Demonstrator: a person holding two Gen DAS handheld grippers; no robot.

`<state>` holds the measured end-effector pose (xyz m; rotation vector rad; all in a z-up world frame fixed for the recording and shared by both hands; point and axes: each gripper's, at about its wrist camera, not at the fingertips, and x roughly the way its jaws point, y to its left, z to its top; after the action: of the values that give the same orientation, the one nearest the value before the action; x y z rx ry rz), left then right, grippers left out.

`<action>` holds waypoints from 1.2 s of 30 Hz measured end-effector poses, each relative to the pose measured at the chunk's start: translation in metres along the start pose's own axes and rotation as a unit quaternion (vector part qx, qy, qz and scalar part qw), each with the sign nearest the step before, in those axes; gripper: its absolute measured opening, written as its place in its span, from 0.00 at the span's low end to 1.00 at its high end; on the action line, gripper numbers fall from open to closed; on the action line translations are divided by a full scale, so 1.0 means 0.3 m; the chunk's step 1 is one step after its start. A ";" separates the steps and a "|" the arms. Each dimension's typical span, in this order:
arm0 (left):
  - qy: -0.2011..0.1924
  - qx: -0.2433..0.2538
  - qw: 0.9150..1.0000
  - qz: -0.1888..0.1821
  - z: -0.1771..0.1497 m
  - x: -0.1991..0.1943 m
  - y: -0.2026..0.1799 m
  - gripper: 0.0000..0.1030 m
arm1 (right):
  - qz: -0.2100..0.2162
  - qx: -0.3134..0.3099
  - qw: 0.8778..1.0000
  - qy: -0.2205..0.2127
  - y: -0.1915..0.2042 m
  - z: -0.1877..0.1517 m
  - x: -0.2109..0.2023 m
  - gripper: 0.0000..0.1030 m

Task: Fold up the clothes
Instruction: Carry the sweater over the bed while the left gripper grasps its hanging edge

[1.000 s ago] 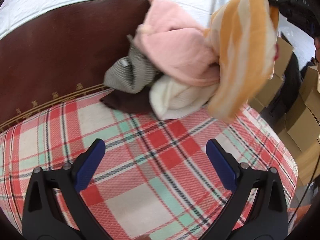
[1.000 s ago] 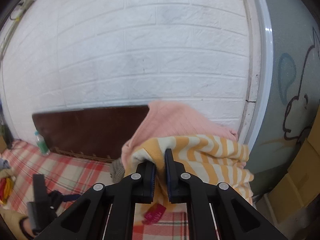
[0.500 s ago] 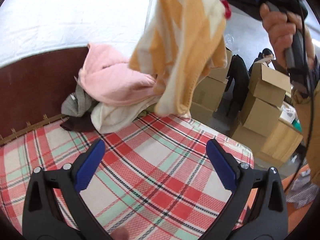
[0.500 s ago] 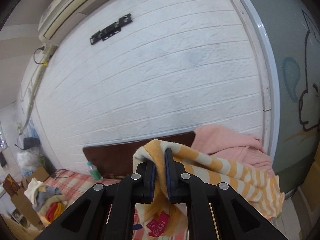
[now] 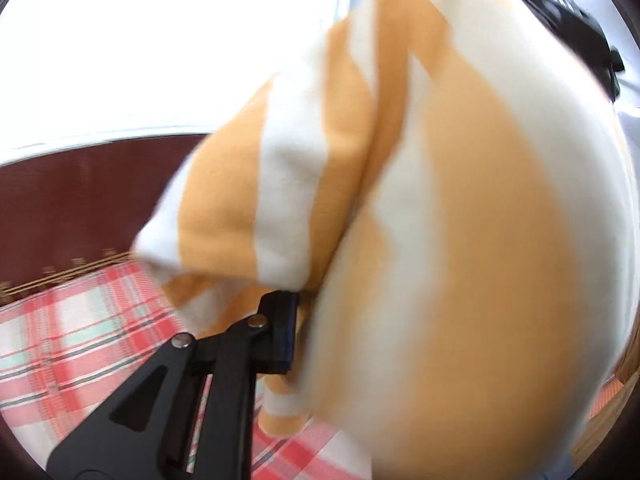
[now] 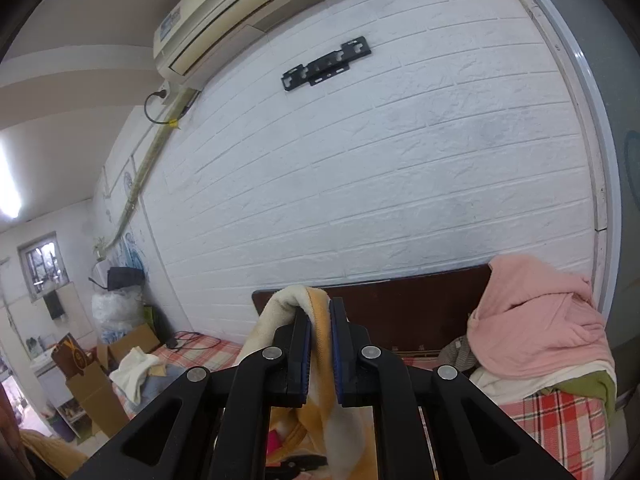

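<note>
**Orange-striped garment held up over the bed**

Orange-and-cream striped garment (image 5: 440, 208) hanging lengthwise above plaid bed (image 5: 80, 344), off the pile at its headboard corner. Clamped at top by right gripper (image 6: 319, 352); left gripper (image 5: 298, 328) closing on cloth lower down.

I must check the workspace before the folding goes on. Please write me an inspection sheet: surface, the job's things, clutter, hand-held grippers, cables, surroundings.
Surface: bed with red plaid cover, dark headboard behind it.
Job's things: orange-and-cream striped garment lifted off the bed; pile of clothes with a pink garment on top by the headboard.
Clutter: more clothes and cardboard boxes at the far end.
Grippers: right hand-held gripper shut on the striped garment; left hand-held gripper closing on its lower edge, one finger hidden by cloth.
Cables: black cable on the bed; a cord under the air conditioner.
Surroundings: white brick wall with an empty black bracket.
</note>
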<state>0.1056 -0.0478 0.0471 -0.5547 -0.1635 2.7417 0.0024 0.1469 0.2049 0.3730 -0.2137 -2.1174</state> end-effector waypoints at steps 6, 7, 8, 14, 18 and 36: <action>-0.051 0.010 0.996 0.075 0.075 -0.371 0.061 0.14 | 0.027 -0.031 0.999 -0.028 0.187 -0.016 -0.070 0.07; -0.057 0.017 0.994 0.088 0.091 -0.434 0.061 0.14 | 0.030 -0.038 0.998 -0.031 0.221 -0.018 -0.084 0.07; -0.063 0.023 0.993 0.097 0.106 -0.495 0.059 0.14 | 0.034 -0.045 0.998 -0.034 0.254 -0.020 -0.098 0.07; -0.081 0.051 0.985 0.145 0.178 -0.844 0.040 0.14 | 0.064 -0.089 0.990 -0.087 0.439 -0.023 -0.241 0.06; -0.022 0.040 0.983 0.177 0.122 -0.831 0.142 0.14 | 0.085 -0.086 0.987 -0.101 0.457 -0.033 -0.275 0.06; 0.191 -0.105 0.948 0.231 -0.291 -0.535 0.475 0.14 | 0.128 -0.122 0.891 0.417 0.482 -1.272 0.566 0.76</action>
<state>0.2359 -0.2334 -0.0009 -1.3184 -0.2578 2.9992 0.1617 -0.0769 -0.1412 0.9979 0.4773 -1.5322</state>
